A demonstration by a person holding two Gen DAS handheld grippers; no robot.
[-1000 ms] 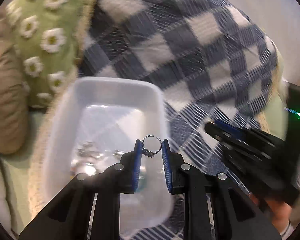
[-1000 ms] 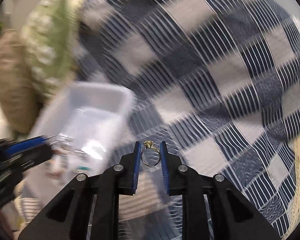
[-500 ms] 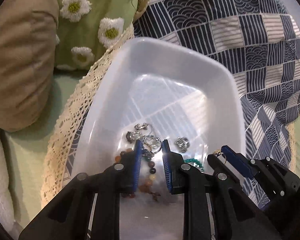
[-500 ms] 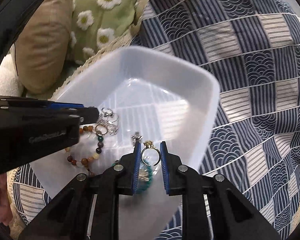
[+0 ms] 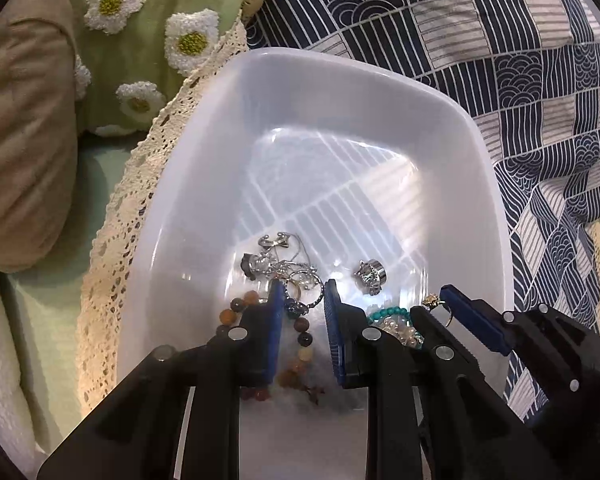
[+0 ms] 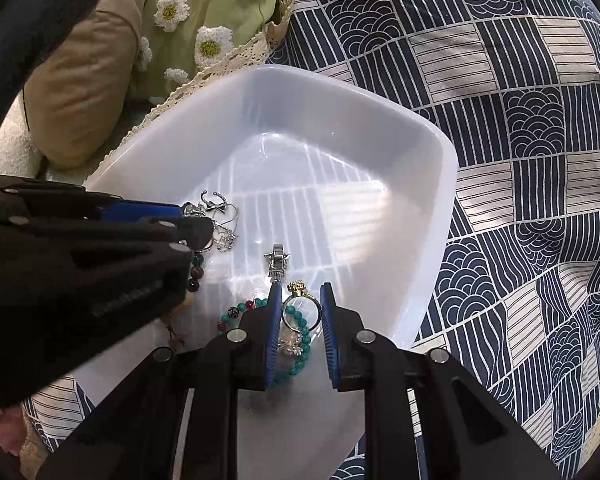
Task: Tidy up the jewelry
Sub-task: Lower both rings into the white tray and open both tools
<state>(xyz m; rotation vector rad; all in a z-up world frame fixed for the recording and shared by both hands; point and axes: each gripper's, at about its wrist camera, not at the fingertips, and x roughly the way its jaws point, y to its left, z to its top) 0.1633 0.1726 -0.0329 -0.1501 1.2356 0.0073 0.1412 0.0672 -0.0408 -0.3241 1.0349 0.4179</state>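
A white plastic tray (image 5: pixel 380 92) (image 6: pixel 380 120) lies on a patterned blue cloth. My left gripper (image 5: pixel 303 292) hangs low inside it, shut on a dark beaded silver ring (image 5: pixel 305 289). My right gripper (image 6: pixel 300 300) (image 5: pixel 436 304) is beside it, shut on a gold ring (image 6: pixel 299 300) with a small ornament on top. On the tray floor lie a silver chain tangle (image 5: pixel 272 260), a chunky silver ring (image 5: pixel 370 276) (image 6: pixel 277 262), a brown bead bracelet (image 5: pixel 300 344) and a turquoise bead bracelet (image 6: pixel 300 344).
A green cushion with white daisies (image 5: pixel 140 32) and a tan cushion (image 5: pixel 24 140) lie left of the tray, past a cream lace border (image 5: pixel 120 208). Blue and white patchwork cloth (image 6: pixel 532 160) spreads to the right.
Both grippers came down over the tray and into it, each still holding its ring. The tray now fills both views, and the right gripper sits close beside the left.
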